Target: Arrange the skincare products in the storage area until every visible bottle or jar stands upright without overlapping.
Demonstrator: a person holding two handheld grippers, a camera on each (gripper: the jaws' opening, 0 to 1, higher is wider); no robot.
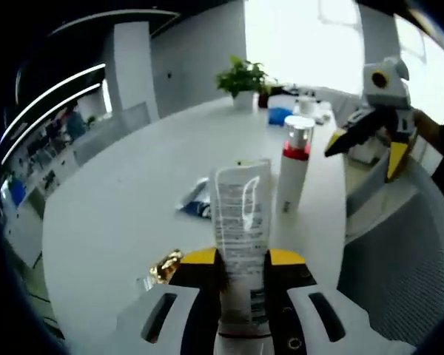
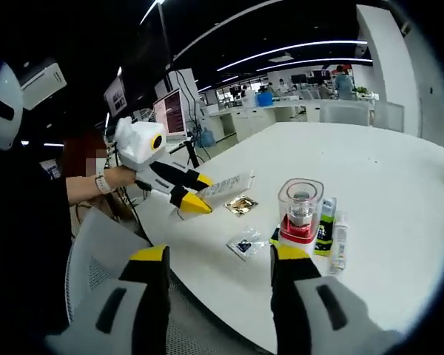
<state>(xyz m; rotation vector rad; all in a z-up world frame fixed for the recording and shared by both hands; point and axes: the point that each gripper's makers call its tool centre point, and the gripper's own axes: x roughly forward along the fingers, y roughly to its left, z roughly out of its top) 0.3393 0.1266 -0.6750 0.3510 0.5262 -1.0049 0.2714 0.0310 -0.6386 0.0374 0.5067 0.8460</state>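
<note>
White and wide, the round worktop carries all the products. A grey mesh chair back is seen at its near edge.

The left tool is closed on a white tube; the tube is clamped between the two yellow-tipped jaws, and its long axis runs straight forward along them, with the printed end away from the camera. In the right gripper view the same tube is seen held above the worktop, lying roughly level, so it is not yet upright. The right tool is open and holds nothing; its jaws stand well apart.

A pump bottle with a red collar and a clear cap is standing upright on the worktop, just beyond the tube tip and a little to its right. From the right tool it lies straight ahead and near, so the right hand is judged the nearer one to it.

Smaller things lie flat: a dark sachet, a gold sachet, and thin sample tubes beside the bottle. The tube's long axis must be turned vertical before it is put down, on a free part beside the bottle.
</note>
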